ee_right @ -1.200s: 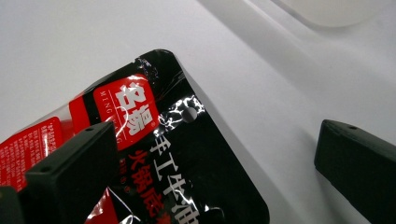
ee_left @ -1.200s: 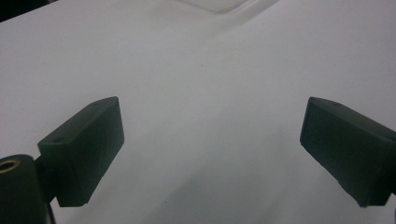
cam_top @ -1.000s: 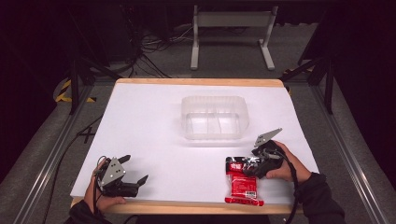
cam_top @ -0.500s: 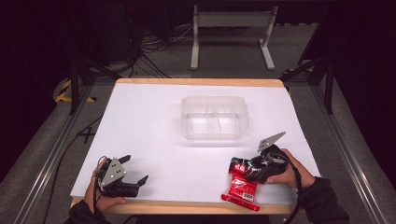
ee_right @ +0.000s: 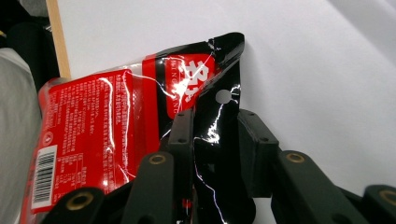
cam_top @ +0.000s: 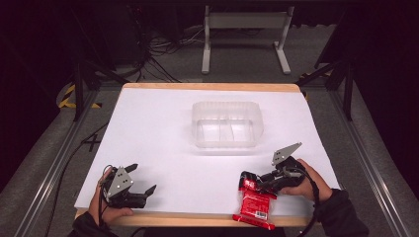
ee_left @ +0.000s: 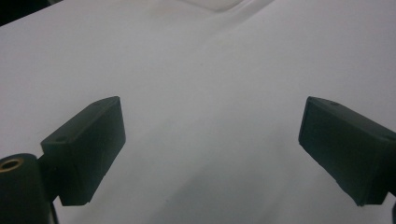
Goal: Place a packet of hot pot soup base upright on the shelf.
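- My right claw (ee_right: pixel 210 140) has just been closing, and its two jaws now pinch the black top edge of the red snack packet (ee_right: pixel 116 130), so I have hold of it.
- The packet (cam_top: pixel 255 202) lies at the near edge of the table (cam_top: pixel 148 128), on my right side, partly over the wooden border.
- Its long axis runs from the near edge away towards the far side, a little tilted; my claw takes the far end, coming from the right.
- My left claw (cam_top: pixel 141 185) rests at the near left corner, well apart from the packet. Its jaws stand wide open with nothing between them, just white table (ee_left: pixel 210 70).
- My right hand is clearly the nearer one to the packet.
- Farther away, near the middle of the table, stands the clear plastic tray (cam_top: pixel 226 106); it lies beyond the packet and slightly left, so I judge the coming move goes forward to it.
- Count: one packet, one tray, two claws.
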### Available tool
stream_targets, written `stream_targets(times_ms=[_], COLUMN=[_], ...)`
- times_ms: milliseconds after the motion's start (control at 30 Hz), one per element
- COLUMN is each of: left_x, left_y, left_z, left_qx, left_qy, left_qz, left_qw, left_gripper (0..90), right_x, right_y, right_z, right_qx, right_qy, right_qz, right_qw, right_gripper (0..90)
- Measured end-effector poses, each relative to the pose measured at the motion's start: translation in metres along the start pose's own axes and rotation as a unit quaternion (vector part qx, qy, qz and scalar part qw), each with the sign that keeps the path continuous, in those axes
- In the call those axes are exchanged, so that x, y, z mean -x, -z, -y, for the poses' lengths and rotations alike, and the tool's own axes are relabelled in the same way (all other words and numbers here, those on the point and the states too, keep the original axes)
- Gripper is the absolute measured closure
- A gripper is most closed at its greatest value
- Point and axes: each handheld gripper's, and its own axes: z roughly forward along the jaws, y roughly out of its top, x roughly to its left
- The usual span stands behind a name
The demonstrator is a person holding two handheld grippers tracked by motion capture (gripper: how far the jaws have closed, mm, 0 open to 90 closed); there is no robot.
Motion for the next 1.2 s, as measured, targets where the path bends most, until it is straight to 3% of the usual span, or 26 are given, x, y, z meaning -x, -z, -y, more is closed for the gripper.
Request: stream_targets(times_ms=[167,333,367,433,567,633,833,1000,1200], left_x=[-0.001,-0.001,-0.001,-0.002,-0.002,-0.002,-0.003,-0.002,-0.003], left_y=[0.000,0.001,0.001,0.001,0.002,0.002,0.004,0.004,0.005], left_z=[0.000,0.000,0.000,-0.001,-0.001,-0.001,-0.002,-0.001,-0.001], left_qx=[0.002,0.004,0.002,0.005,0.006,0.007,0.011,0.011,0.013], left_qy=[0.003,0.005,0.004,0.005,0.009,0.009,0.010,0.015,0.014], left_qz=[0.002,0.002,0.002,0.002,0.002,0.002,0.004,0.004,0.005], left_qw=[1.0000,1.0000,1.0000,1.0000,0.9999,0.9999,0.9999,0.9998,0.9998], left_gripper=[7.9,7.9,7.9,7.9,8.1,8.1,8.2,8.2,8.2], right_x=[-0.003,-0.004,-0.006,-0.007,-0.010,-0.012,-0.023,-0.034,-0.049], right_y=[0.000,0.003,0.004,0.009,0.019,0.025,0.038,0.049,0.062], right_z=[-0.002,-0.003,-0.004,-0.007,-0.010,-0.012,-0.018,-0.021,-0.022], right_qx=[0.007,0.012,0.015,0.034,0.052,0.071,0.095,0.112,0.118], right_qy=[-0.005,0.000,0.002,0.002,0.014,0.008,0.021,0.028,0.038], right_qz=[-0.018,-0.010,-0.010,0.002,0.003,0.003,0.010,-0.013,-0.022], right_qw=[0.9998,0.9999,0.9998,0.9994,0.9986,0.9975,0.9952,0.9932,0.9920], right_gripper=[71.1,71.8,81.1,82.5,85.0,86.4,87.6,87.9,87.9])
